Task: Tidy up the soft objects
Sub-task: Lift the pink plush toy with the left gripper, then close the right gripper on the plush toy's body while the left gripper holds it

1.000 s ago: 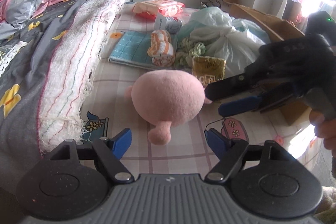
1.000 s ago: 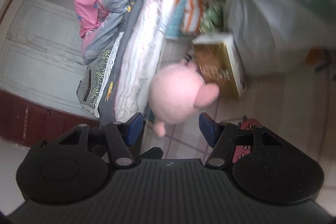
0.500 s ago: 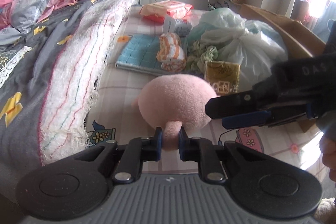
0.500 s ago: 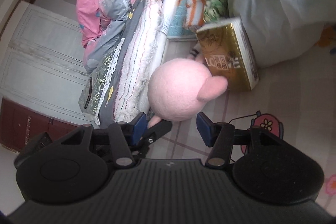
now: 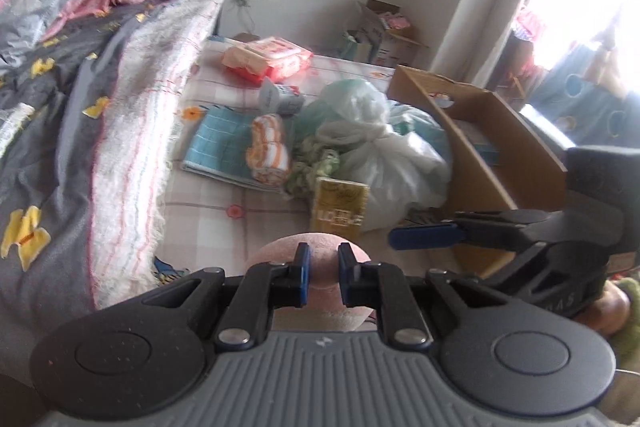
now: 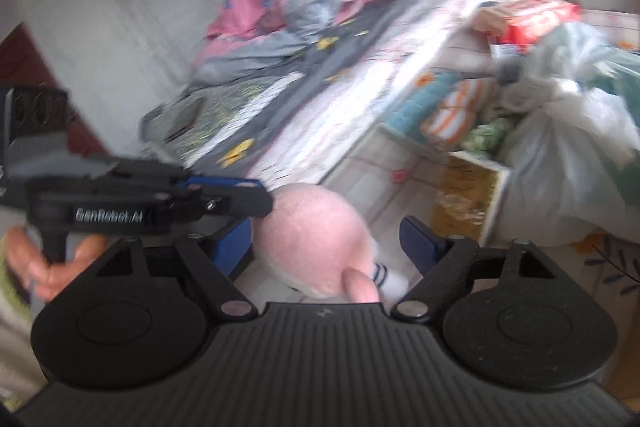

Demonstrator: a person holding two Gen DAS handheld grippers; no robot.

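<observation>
**Pink plush pinched by left gripper, right gripper spread**

A round, fuzzy pink plush toy (image 5: 316, 259) is pinched by the left gripper (image 5: 322, 269); the blue-padded fingers are pressed onto a small nub of the toy. The toy is seen close in front of the gripper body, mostly hidden behind it. In the right wrist view the same plush (image 6: 316, 223) is seen as a smooth, short-pile ball with a small pink stub at its lower right and white striped fabric beside it; no clear long axis can be told from its near-spherical shape. The right gripper (image 6: 326, 243) is held spread, its fingers either side of the plush, contact not discernible.

Behind the plush, a glossy gold rectangular pack (image 5: 340, 207) is stood near a crinkled translucent plastic bag (image 5: 380, 147). A rolled orange-and-white striped cloth (image 5: 268, 155) is laid on a folded teal waffle-textured towel (image 5: 220, 147). A brown cardboard box (image 5: 480, 147) is seen at right. A fringed white woven blanket (image 5: 152, 99) is draped along the left.
</observation>
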